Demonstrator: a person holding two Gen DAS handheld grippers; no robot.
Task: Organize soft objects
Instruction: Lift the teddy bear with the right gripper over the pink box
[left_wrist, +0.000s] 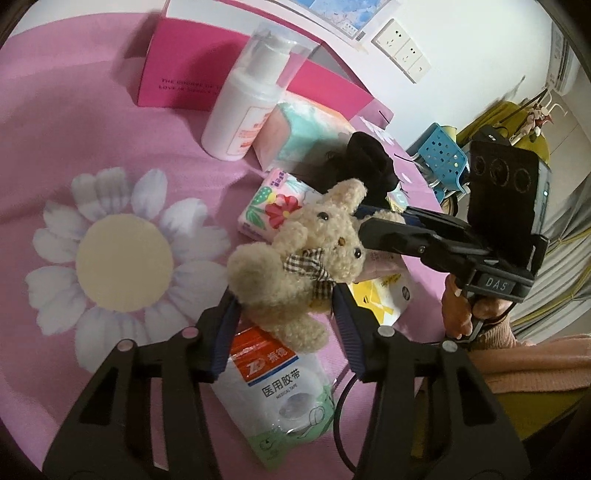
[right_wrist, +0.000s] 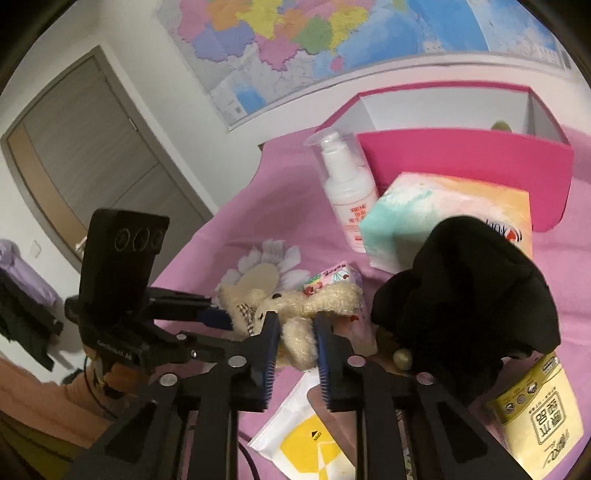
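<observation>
A beige teddy bear (left_wrist: 303, 254) with a checked bow lies on the pink cloth, on top of small packets. My left gripper (left_wrist: 286, 302) has its jaws around the bear's body. My right gripper (right_wrist: 295, 325) has its jaws around the bear's other end (right_wrist: 295, 339), and it shows in the left wrist view (left_wrist: 373, 221) by the bear's head. A black soft cloth (right_wrist: 469, 306) lies crumpled to the right of the bear. An open pink box (right_wrist: 461, 155) stands at the back.
A white pump bottle (left_wrist: 243, 114) and a pastel tissue pack (right_wrist: 424, 218) stand before the box. A flowered tissue packet (left_wrist: 269, 206), a medical tape packet (left_wrist: 280, 398), a yellow-white packet (right_wrist: 306, 446) and a yellow pouch (right_wrist: 543, 410) lie around the bear. A blue basket (left_wrist: 443, 155) sits beyond the table edge.
</observation>
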